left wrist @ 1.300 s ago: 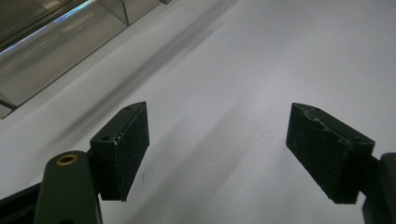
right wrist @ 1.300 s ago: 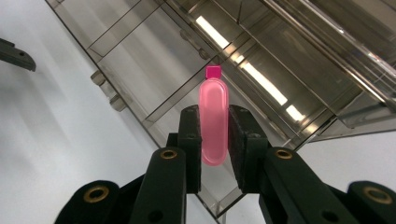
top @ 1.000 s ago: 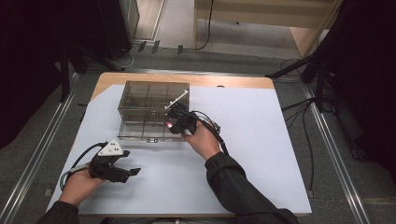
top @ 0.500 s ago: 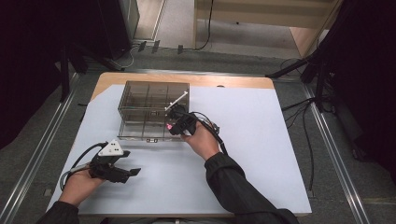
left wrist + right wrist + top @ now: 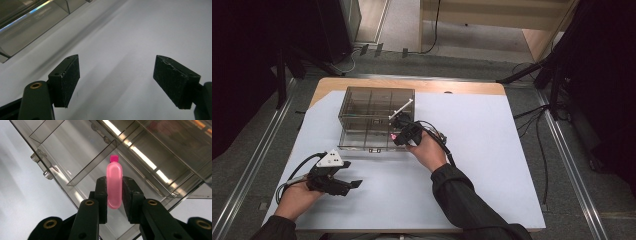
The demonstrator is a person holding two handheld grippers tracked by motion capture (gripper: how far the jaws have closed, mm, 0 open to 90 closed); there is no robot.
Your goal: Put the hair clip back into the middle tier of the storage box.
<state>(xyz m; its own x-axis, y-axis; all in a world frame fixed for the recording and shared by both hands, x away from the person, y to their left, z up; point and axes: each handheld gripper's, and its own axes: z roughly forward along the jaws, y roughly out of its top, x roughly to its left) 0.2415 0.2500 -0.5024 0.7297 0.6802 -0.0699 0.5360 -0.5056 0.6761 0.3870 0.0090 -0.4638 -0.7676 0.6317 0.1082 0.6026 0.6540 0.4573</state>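
**Right gripper pinching pink capsule over the organizer box**

Right gripper (image 5: 114, 195) is clamping a small pink plastic capsule-shaped piece (image 5: 114, 183) with a darker magenta tip (image 5: 114, 158). The pads are pressing on its lower half and the tip is pointing away from the jaws. It's hanging over the near right compartments of the clear smoke-tinted organizer box (image 5: 362, 107) on the white table sheet (image 5: 492, 150); from above, the pink is showing at the box's front edge (image 5: 393, 135).

Handling, as I'm reading it: light, rigid, smooth and rounded, so likely slippery and prone to twisting out of a side pinch. The mid-body grip across the flat sides is looking right; I'm advising against grabbing the tip.

Left gripper (image 5: 116, 81) is sitting with jaws spread wide, holding nothing, hovering over bare sheet near the box's corner (image 5: 37, 22).
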